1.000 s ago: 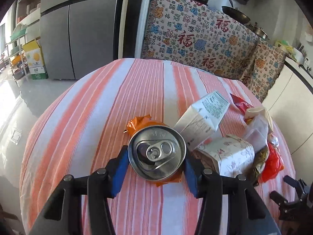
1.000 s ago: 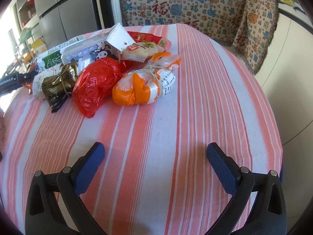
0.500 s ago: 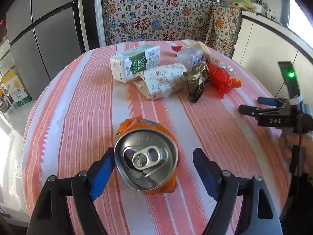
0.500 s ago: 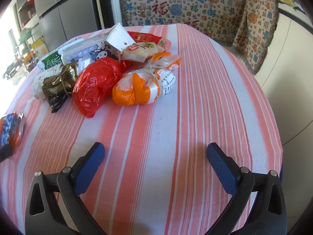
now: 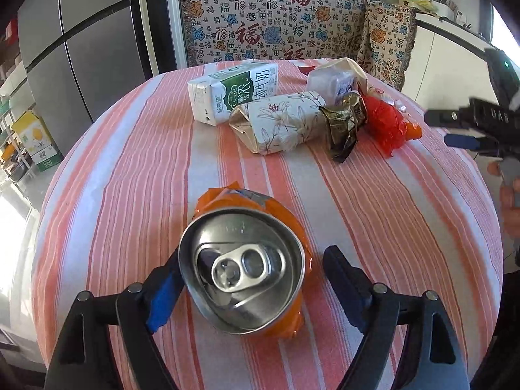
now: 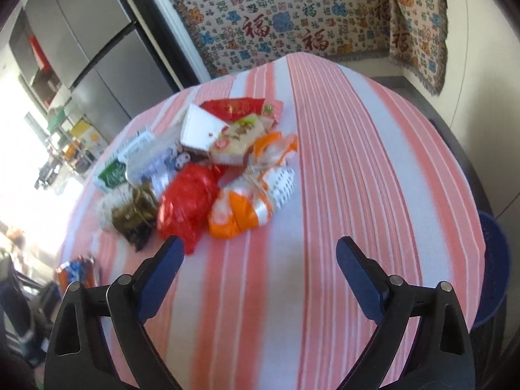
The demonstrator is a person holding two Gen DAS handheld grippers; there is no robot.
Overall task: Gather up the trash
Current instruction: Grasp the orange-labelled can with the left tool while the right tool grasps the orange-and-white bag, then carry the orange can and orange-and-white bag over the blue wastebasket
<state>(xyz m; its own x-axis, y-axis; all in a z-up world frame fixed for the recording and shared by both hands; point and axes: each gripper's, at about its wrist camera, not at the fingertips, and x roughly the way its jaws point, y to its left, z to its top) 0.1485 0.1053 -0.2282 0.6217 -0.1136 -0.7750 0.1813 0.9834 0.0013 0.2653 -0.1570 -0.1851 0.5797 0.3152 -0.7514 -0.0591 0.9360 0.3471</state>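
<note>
A crushed orange can (image 5: 243, 269) stands on the striped tablecloth (image 5: 130, 169), top toward me, between the fingers of my left gripper (image 5: 252, 256). Its jaws are opening: the left pad still brushes the can and the right pad stands clear. Farther back lies a trash pile: a green milk carton (image 5: 234, 92), a flowered carton (image 5: 286, 123), a dark wrapper (image 5: 344, 126) and a red bag (image 5: 386, 123). My right gripper (image 6: 260, 243) hovers just short of the red bag (image 6: 188, 201) and an orange-white bag (image 6: 250, 201). Its jaws are closing with nothing between them.
A person's hand (image 5: 510, 201) holds the right gripper (image 5: 468, 130) at the table's right edge. Behind the round table are a grey fridge (image 5: 81, 48) and a patterned cloth (image 5: 276, 26). A blue round object (image 6: 494, 266) sits below the table's right rim.
The left gripper carried the can to the near side of the table, then its jaws spread off it. The right gripper rose and rolled, and its jaws narrowed a little.
</note>
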